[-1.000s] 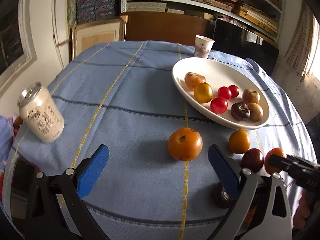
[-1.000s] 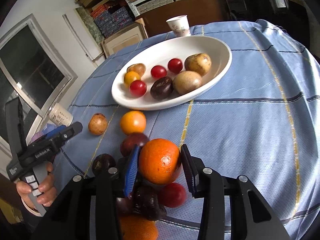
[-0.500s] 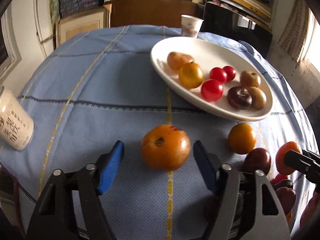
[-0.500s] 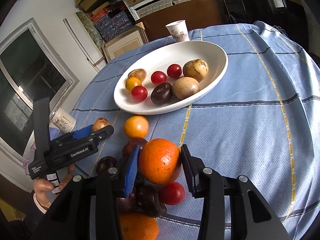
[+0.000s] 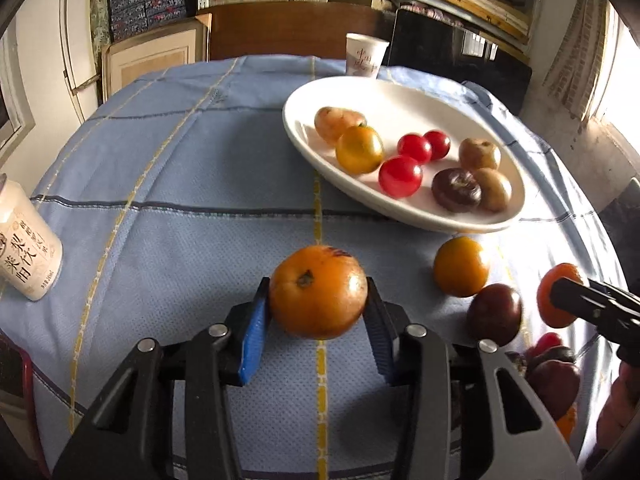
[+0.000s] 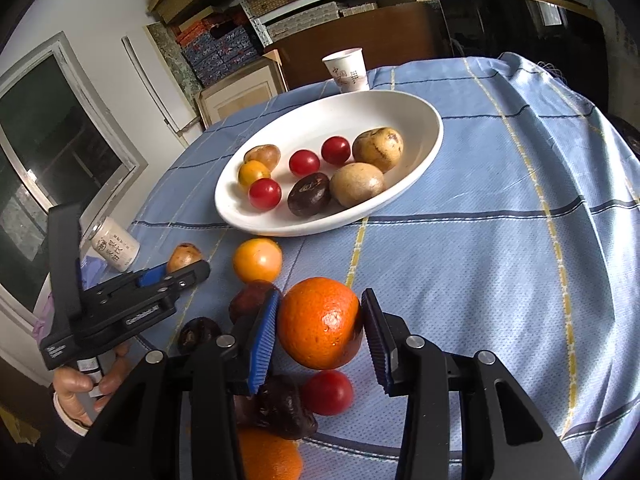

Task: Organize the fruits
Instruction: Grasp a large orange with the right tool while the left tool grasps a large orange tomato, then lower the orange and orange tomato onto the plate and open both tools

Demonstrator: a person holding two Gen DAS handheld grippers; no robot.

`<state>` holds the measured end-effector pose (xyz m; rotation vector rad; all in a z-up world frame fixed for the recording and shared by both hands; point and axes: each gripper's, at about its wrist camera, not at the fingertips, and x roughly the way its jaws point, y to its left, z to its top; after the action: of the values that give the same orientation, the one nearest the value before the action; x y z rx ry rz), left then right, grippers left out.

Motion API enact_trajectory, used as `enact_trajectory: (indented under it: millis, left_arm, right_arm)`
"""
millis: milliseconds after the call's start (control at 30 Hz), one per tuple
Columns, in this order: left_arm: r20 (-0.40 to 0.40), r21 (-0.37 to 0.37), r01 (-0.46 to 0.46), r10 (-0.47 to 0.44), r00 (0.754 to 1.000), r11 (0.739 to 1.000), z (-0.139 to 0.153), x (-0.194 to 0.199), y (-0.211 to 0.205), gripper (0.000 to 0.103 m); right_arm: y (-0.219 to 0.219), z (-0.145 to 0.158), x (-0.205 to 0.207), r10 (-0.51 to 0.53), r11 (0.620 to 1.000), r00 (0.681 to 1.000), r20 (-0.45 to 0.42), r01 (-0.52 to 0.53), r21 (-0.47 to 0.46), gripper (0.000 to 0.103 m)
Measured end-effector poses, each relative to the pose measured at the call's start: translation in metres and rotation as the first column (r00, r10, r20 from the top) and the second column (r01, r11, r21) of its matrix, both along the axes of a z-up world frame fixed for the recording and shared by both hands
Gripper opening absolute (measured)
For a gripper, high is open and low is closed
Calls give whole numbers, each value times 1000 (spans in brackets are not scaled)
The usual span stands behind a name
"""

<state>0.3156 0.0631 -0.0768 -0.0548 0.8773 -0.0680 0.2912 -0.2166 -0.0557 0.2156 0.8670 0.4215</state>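
My left gripper (image 5: 318,316) is shut on an orange persimmon (image 5: 318,296) resting on the blue tablecloth (image 5: 180,184). My right gripper (image 6: 320,328) is shut on a big orange (image 6: 320,322) and holds it above a heap of loose fruit. The white oval plate (image 5: 400,92) at the far right holds several fruits: red tomatoes, brown kiwis, a dark plum, a yellow-orange fruit. The plate also shows in the right wrist view (image 6: 432,136). The left gripper and persimmon show in the right wrist view (image 6: 176,272).
A white drink can (image 5: 24,248) stands at the left edge. A paper cup (image 5: 366,56) stands behind the plate. A loose yellow-orange fruit (image 5: 460,266) and dark plum (image 5: 494,314) lie right of the persimmon. A red tomato (image 6: 328,392), dark fruit (image 6: 280,408) and another orange (image 6: 268,456) lie under my right gripper.
My left gripper moved forward around the persimmon and closed on it. My right gripper kept hold of the orange and shifted slightly.
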Motion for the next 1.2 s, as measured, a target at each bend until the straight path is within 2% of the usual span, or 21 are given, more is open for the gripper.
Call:
enact_trajectory:
  millis: [267, 433, 567, 700, 800, 833, 867, 933, 1000, 1100, 1200]
  left_arm:
    - [110, -46, 41, -36, 993, 998, 37, -12, -3, 44]
    - [178, -60, 71, -60, 982, 996, 66, 12, -13, 43]
    - [174, -96, 92, -74, 982, 991, 66, 43, -24, 43]
    - [156, -54, 88, -79, 985, 995, 54, 72, -40, 43]
    - [126, -40, 83, -77, 989, 996, 46, 89, -46, 44]
    - [118, -42, 77, -72, 990, 996, 44, 93, -46, 52]
    - [118, -43, 65, -60, 991, 997, 46, 93, -45, 70]
    - [166, -39, 33, -26, 986, 999, 56, 84, -37, 84]
    - [196, -49, 37, -26, 980, 998, 68, 73, -32, 84]
    - [232, -57, 45, -31, 972, 997, 87, 51, -26, 95]
    - [263, -43, 29, -17, 965, 999, 92, 21, -19, 97]
  right_arm:
    - [1, 20, -1, 12, 1000, 994, 111, -11, -9, 42]
    - [4, 41, 25, 0, 1000, 984, 178, -3, 19, 42]
    - [9, 38, 61, -36, 999, 979, 199, 31, 31, 42]
    - [14, 25, 90, -50, 999, 985, 162, 48, 17, 42]
    - [17, 22, 99, -53, 999, 983, 176, 52, 10, 47]
    - [17, 23, 99, -52, 999, 982, 181, 50, 15, 52]
    - [16, 26, 98, -51, 999, 980, 191, 47, 26, 61]
    - [9, 35, 94, -56, 998, 977, 204, 47, 51, 61]
    - [3, 44, 87, -59, 996, 976, 209, 46, 70, 61]
    - [-4, 55, 69, -48, 995, 974, 223, 28, 91, 61]
    - [-10, 53, 43, -33, 996, 971, 235, 13, 85, 63]
